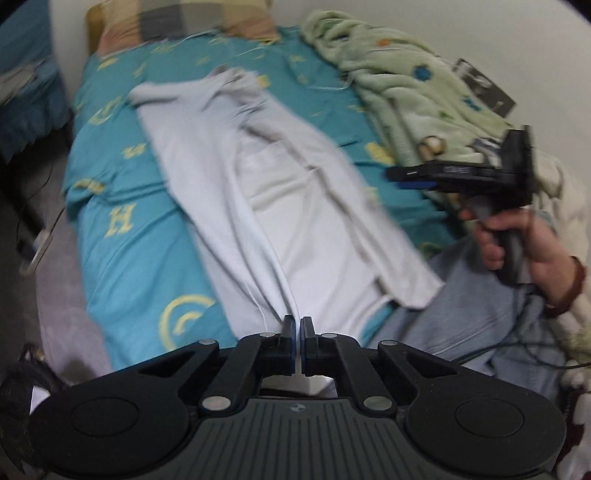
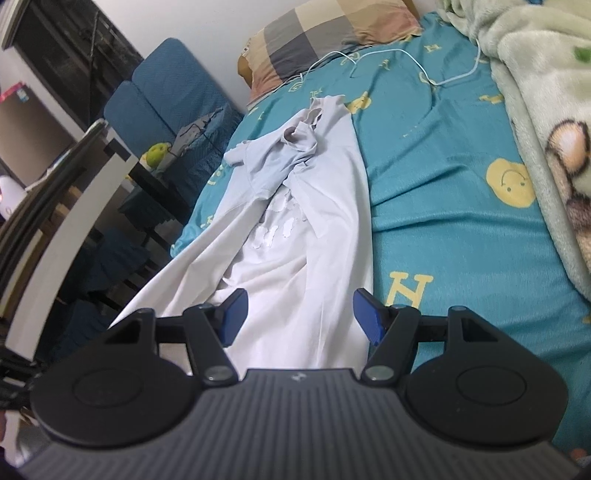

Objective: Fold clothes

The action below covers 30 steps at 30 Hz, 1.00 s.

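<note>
Left wrist view first: the bed (image 1: 122,236) runs away from the camera, its left edge dropping to the floor, a green blanket (image 1: 399,81) heaped along the right side by the wall, a checked pillow (image 1: 177,22) at the far end. Bare teal sheet lies open on both sides of the white shirt (image 1: 295,206), which stretches lengthwise down the middle. The left gripper (image 1: 298,328) is clamped tight on the shirt's near hem, cloth fanning up from between the pads. Off to the right, a hand (image 1: 517,240) holds the right gripper (image 1: 413,175) above the sheet, clear of the shirt.

Right wrist view now: the right gripper (image 2: 299,314) hangs with jaws wide apart, nothing pinched, and the shirt (image 2: 295,229) lies under and between the blue pads (image 2: 232,314). Its right edge runs just inside the right pad. Plenty of open sheet to the right; the bed's edge falls away left toward a blue chair (image 2: 166,92).
</note>
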### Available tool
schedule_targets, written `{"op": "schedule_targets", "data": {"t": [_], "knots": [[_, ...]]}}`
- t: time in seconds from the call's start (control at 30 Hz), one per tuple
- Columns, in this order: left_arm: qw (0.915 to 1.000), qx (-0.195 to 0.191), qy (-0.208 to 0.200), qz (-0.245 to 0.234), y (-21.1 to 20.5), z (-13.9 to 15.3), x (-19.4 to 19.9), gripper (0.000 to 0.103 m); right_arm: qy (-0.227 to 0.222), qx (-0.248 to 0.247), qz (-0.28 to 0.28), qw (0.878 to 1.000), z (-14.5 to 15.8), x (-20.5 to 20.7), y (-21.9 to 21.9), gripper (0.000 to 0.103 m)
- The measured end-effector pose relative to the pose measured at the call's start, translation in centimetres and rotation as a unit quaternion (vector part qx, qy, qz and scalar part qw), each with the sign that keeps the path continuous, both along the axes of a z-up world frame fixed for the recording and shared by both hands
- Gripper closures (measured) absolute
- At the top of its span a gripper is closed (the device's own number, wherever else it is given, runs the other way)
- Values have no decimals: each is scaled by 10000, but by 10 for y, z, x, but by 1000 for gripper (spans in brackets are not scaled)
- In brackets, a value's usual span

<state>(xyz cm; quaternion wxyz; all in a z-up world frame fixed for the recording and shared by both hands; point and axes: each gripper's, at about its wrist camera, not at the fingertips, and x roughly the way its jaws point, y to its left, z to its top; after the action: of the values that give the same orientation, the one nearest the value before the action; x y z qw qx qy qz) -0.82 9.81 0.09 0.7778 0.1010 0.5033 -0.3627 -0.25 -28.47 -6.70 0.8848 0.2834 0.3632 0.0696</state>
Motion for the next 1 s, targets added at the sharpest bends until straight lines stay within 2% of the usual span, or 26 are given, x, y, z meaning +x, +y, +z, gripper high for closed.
{"op": "schedule_targets", "data": {"t": [0.13, 0.3, 0.37, 0.4, 0.43, 0.47, 0.53, 0.63, 0.7, 0.77, 0.8, 0.87, 1.0], "knots": [[9994, -195, 231, -167, -60, -15, -17, 101, 146, 146, -32, 9998, -5, 0, -6, 37], [9962, 74, 857, -132, -109, -85, -16, 100, 632, 505, -51, 9967, -21, 6, -17, 37], [9946, 60, 1032, -24, -113, -99, -11, 99, 864, 688, -72, 9939, -29, 8, -21, 36], [9943, -58, 1057, 86, -110, -99, -8, 95, 954, 779, -69, 9924, -33, 8, -23, 36], [9939, -211, 1062, 225, -104, -96, -4, 85, 1032, 872, -57, 9908, -36, 8, -23, 36], [9929, -417, 1040, 400, -97, -90, 0, 79, 1106, 947, -38, 9893, -39, 8, -23, 36], [9884, -854, 914, 865, -72, -81, 13, 53, 1208, 1004, 47, 9876, -42, 10, -20, 36], [9767, -964, 618, 1814, -36, -79, 30, 30, 1375, 976, 261, 9853, -46, 14, -14, 36], [9622, -942, 656, 2469, -12, -88, 45, 23, 1509, 954, 400, 9831, -48, 16, -10, 36], [9439, -933, 925, 3031, 9, -99, 61, 23, 1656, 967, 518, 9801, -51, 17, -8, 36], [9391, -926, 1003, 3153, 14, -104, 66, 23, 1739, 980, 592, 9781, -53, 18, -6, 37], [9353, -802, 1057, 3280, 16, -110, 73, 22, 1873, 957, 739, 9748, -56, 18, 0, 37], [9374, -155, 1158, 3281, 4, -126, 78, 22, 2057, 837, 1049, 9694, -57, 13, 11, 37]]}}
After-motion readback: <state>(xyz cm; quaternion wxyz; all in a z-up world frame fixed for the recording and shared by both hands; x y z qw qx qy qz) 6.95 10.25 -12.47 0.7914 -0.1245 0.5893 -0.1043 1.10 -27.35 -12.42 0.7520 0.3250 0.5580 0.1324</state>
